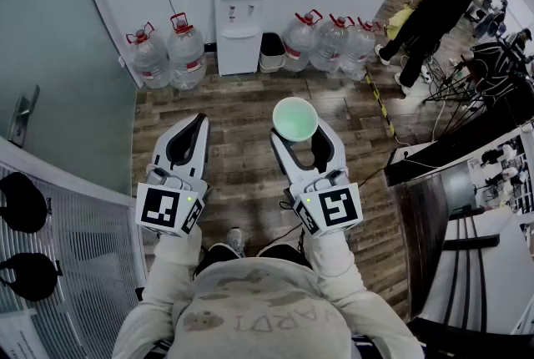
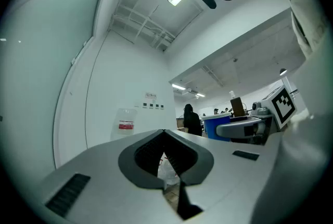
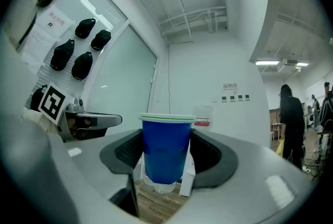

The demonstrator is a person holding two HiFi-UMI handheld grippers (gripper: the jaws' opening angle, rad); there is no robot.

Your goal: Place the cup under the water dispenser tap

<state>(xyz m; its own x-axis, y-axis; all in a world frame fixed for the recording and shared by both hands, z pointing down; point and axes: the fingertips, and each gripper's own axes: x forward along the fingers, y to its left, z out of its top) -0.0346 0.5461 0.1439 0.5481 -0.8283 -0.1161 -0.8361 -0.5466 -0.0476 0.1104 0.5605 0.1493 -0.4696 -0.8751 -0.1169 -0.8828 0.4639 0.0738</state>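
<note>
Right gripper view: we see the right gripper clamping an upright blue cup; the left gripper is closed, holding nothing.

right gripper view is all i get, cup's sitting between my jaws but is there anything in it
Observer: No. In the head view the cup looks empty, its pale green inside is bare.
Operator: ok, and is the left gripper holding anything
Observer: Nothing. The left gripper has its jaws together with nothing between them.
Operator: what's between me and the dispenser
Observer: Only bare plank floor. The water dispenser stands against the wall ahead, a little left of the cup in the head view, with water jugs on the floor on both sides of it.
</note>
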